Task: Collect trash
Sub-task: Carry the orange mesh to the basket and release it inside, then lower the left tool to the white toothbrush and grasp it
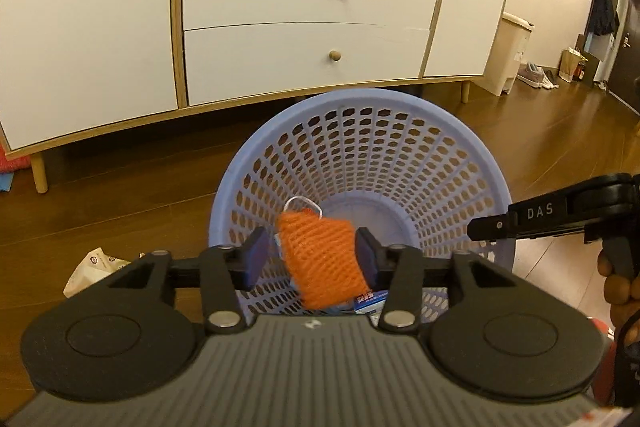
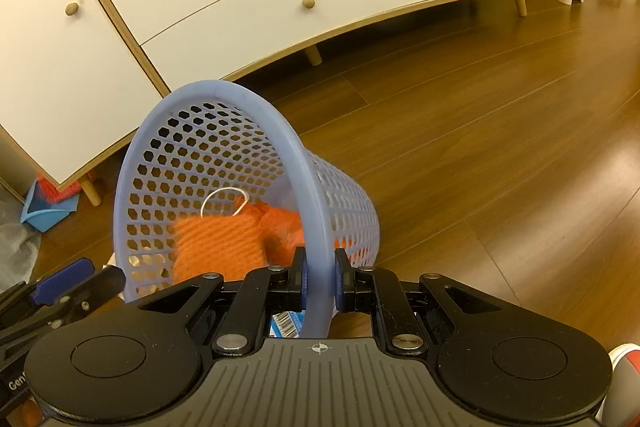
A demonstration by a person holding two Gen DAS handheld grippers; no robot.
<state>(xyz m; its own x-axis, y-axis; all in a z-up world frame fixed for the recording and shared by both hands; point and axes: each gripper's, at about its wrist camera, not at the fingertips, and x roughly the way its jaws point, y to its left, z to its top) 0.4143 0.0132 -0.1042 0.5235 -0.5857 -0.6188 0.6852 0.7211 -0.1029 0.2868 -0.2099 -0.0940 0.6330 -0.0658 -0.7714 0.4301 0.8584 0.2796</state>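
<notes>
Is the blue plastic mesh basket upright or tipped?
Tipped: the blue plastic mesh basket leans, mouth facing the cameras, its rim clamped by the right hand-held gripper.

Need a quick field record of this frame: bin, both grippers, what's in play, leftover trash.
bin: blue perforated basket, tilted, mouth toward the cameras
right gripper: shut on the basket's rim
left gripper: open, fingers either side of the orange mesh bag
orange mesh bag: blurred, at the basket mouth, white loop at its top; contact with the pads unclear
inside bin: orange item behind the mesh bag
floor trash: crumpled white wrapper left of the basket
backdrop: white sideboard, wooden floor
</notes>
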